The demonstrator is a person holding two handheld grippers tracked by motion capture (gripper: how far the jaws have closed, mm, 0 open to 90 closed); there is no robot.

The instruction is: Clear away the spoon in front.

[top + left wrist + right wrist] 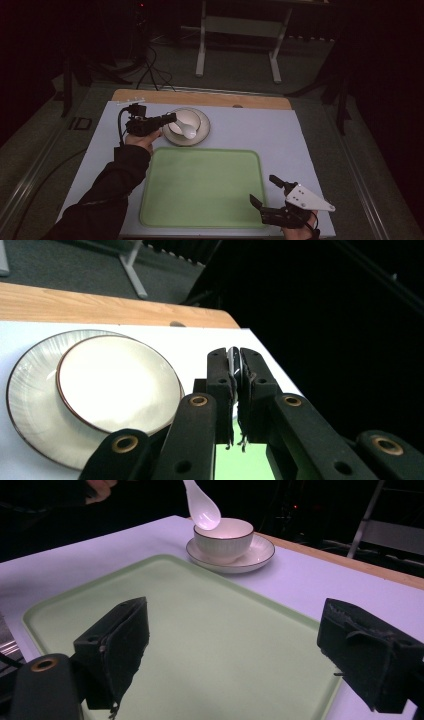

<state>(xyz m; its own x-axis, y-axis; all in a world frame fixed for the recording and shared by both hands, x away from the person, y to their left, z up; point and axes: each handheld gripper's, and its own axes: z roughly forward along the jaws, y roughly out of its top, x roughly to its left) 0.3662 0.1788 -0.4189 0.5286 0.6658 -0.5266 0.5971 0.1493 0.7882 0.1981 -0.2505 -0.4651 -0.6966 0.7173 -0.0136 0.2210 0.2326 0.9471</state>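
A white bowl (188,118) stands on a brown-rimmed saucer (176,141) at the back of the table, just beyond a light green tray (202,187). My left gripper (172,119) is shut on the handle of a white spoon (189,132), whose scoop hangs over the bowl. In the left gripper view the thin handle (234,362) is pinched between the closed jaws, with the bowl (117,382) to their left. My right gripper (263,190) rests open at the tray's near right corner; its view looks across the tray (215,630) to the spoon (202,507) above the bowl (225,537).
A white mat (280,135) covers the table, with a wooden strip (200,98) along the far edge. Beyond it stand a metal table frame (240,25) and floor cables (152,70). The tray holds nothing.
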